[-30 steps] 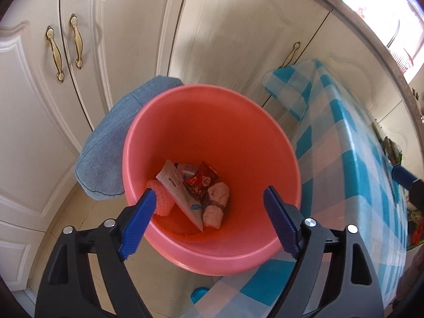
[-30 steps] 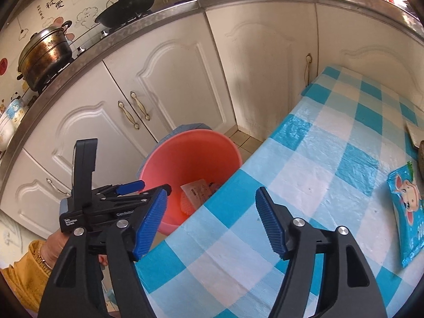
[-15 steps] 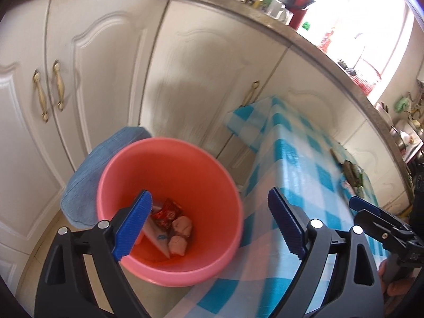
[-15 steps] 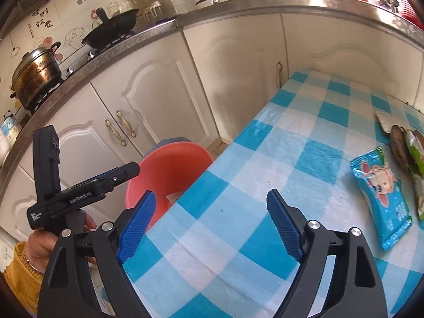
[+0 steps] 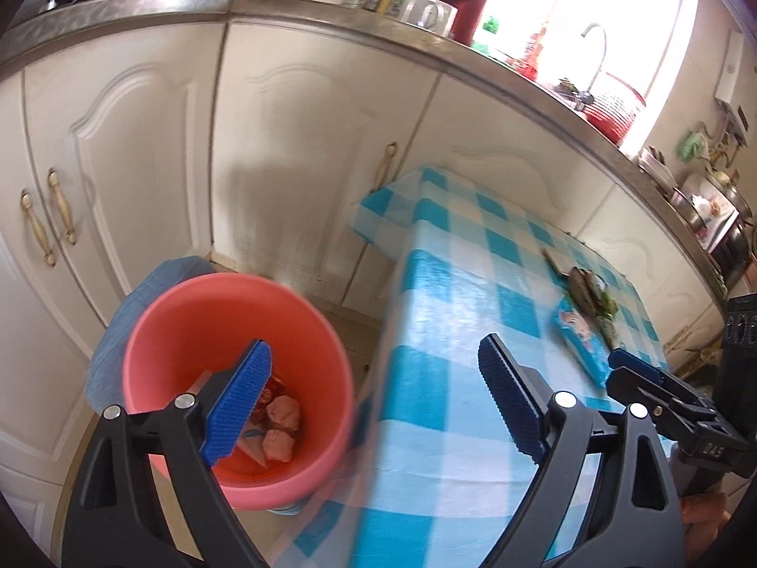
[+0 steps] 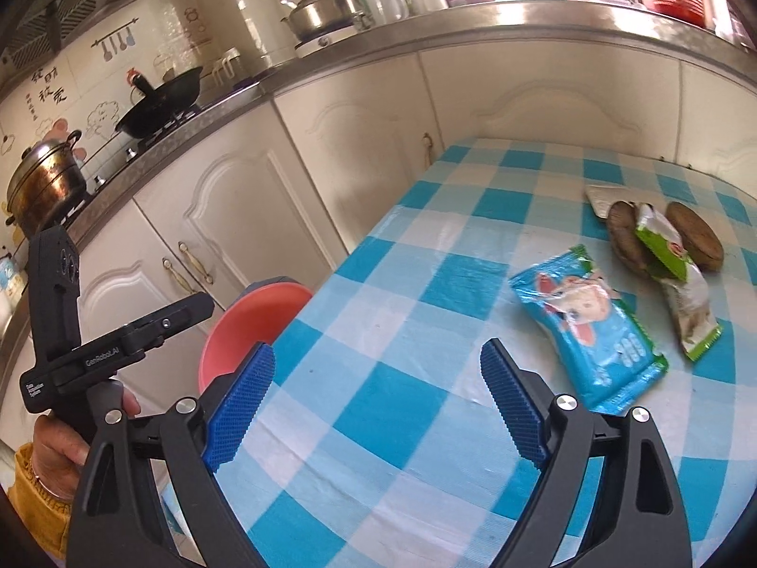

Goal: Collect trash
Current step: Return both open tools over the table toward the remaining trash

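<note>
A pink bucket (image 5: 189, 312) stands on the floor beside the table and holds several wrappers and crumpled tissues (image 5: 279, 426). Its rim also shows in the right wrist view (image 6: 265, 303). My left gripper (image 5: 374, 402) is open and empty, above the gap between bucket and table. My right gripper (image 6: 378, 407) is open and empty over the checked tablecloth (image 6: 402, 331). A blue snack packet (image 6: 586, 331) lies on the table to its right. Behind it lie a green-and-white wrapper (image 6: 676, 274) and two brown discs (image 6: 695, 236).
White kitchen cabinets (image 5: 142, 142) stand behind the bucket and table. A blue cushion (image 5: 113, 331) sits behind the bucket. The counter (image 6: 331, 61) carries pots, a wok and a kettle. The other gripper's body shows at the right edge (image 5: 686, 402) and at the left (image 6: 118, 341).
Both grippers have swung away from the bucket toward the table. The bucket has slid to the lower left of both views and the packets on the table have come into view.
</note>
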Available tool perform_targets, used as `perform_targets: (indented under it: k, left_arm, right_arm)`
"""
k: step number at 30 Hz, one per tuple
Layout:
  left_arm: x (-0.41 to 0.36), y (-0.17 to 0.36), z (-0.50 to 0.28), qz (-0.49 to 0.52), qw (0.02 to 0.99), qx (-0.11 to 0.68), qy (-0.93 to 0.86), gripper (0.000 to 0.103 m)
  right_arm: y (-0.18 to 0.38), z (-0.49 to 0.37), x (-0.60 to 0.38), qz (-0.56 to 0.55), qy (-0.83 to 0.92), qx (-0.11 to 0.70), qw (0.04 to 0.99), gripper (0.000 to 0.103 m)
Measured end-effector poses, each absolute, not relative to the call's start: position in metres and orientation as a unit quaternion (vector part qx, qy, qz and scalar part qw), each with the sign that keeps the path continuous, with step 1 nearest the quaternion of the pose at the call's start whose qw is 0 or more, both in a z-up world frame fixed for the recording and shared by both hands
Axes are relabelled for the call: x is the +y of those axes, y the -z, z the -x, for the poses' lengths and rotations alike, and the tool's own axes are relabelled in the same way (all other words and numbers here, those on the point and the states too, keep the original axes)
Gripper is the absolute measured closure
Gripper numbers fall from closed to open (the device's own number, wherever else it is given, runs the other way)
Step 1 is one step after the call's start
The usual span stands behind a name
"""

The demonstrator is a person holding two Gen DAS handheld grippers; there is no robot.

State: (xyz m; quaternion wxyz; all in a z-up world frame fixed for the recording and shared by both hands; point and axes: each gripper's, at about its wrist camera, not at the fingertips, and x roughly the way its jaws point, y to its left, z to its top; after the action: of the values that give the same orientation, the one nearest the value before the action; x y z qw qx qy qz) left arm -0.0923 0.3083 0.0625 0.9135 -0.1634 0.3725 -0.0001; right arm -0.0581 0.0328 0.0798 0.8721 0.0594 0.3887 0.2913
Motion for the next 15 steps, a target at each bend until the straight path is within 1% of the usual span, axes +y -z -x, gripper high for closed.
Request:
perform_targets:
  k: [15]
  left_arm:
    - [0.237,-0.068,0.071,0.136,0.903,0.402,0.064,0.013]
  right_arm:
    - [-0.073,0.056,-0.060,-0.126,-0.224,0.381,0.888,0.014]
